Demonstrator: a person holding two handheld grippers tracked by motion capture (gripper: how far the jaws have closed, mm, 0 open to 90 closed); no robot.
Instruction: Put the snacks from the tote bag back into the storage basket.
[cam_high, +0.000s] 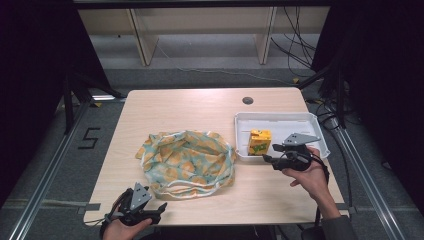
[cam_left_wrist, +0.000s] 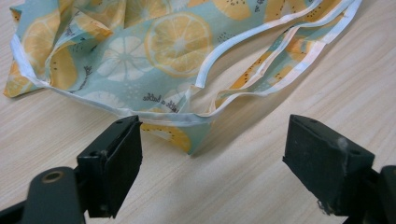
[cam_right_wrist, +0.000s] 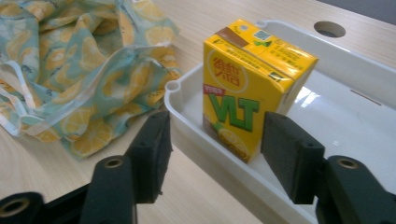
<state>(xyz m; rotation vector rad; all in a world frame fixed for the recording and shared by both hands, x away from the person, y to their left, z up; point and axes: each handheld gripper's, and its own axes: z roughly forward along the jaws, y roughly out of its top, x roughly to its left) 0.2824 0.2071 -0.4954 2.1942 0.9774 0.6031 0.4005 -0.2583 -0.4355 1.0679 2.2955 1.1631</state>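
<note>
High view: from above the near edge, facing forward and down over the whole table (cam_high: 165, 102). Left gripper view: close and low, facing the cloth bag (cam_left_wrist: 154, 51). Right gripper view: close, facing the juice carton (cam_right_wrist: 247, 84) in the white tray (cam_right_wrist: 345, 112), sharing the bag's edge.

Left hand-held gripper (cam_high: 161, 207) agape, low; right hand-held gripper (cam_high: 268, 159) agape.

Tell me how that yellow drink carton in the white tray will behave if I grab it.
The yellow drink carton looks boxy with flat sides, so probably a stable grip. It stands upright in the white tray, so a push could tip it. Hard squeezing may dent it.
</note>
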